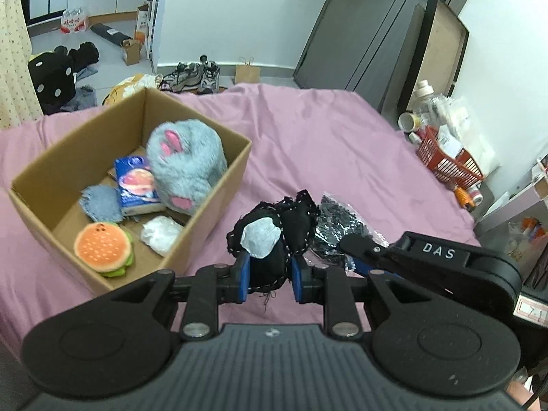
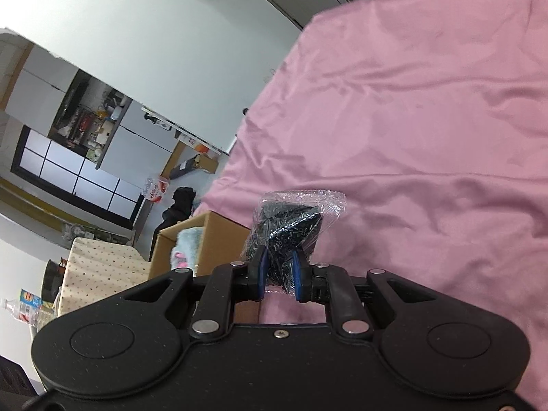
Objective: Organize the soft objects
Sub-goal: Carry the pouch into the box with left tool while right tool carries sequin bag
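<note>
Left tongs [image 1: 270,270] clamped on black fabric bundle [image 1: 274,236], frame centre; right tongs [image 2: 280,275] clamped on clear packet [image 2: 291,226]; cardboard box [image 1: 219,185] left.

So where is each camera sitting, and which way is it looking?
Left wrist: on the left gripper, facing along its fingers over the pink bedsheet to the cardboard box; it grips a black plush toy, with the right gripper alongside.
Right wrist: on the right gripper, tilted, gripping a plastic packet.
Shared: bedsheet, box, packet.
</note>
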The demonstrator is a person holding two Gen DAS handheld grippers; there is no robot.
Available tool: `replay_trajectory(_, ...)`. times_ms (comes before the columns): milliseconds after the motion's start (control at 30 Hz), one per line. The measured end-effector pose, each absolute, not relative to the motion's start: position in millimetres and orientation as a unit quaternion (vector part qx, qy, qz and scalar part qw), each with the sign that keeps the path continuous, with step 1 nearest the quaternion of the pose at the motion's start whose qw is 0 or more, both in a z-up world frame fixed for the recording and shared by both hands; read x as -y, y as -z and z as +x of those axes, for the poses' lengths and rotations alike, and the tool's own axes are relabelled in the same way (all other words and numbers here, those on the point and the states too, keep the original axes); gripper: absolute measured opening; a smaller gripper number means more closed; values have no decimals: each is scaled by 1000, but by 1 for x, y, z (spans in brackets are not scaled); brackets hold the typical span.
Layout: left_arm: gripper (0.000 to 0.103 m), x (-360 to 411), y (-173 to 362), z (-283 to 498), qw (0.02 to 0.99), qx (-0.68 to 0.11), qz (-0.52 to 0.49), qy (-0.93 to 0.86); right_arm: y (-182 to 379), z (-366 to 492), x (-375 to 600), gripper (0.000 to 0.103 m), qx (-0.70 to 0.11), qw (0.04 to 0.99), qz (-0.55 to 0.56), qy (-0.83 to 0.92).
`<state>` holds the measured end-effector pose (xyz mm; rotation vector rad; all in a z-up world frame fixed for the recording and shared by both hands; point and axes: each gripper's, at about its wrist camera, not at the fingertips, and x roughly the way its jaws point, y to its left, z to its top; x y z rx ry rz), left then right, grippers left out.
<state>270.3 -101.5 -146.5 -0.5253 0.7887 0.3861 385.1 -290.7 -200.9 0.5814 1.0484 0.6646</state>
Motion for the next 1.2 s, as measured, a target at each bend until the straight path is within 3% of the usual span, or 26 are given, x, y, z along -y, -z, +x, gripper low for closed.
replay_trajectory(567, 23, 43, 99, 222, 884, -331, -266, -194, 149, 352, 259, 15, -431, 796, 245, -346)
replay_trajectory(1200, 24, -28, 115, 202, 864, -338, -304, -217, 132, 318, 202, 15, -419, 806, 190, -373)
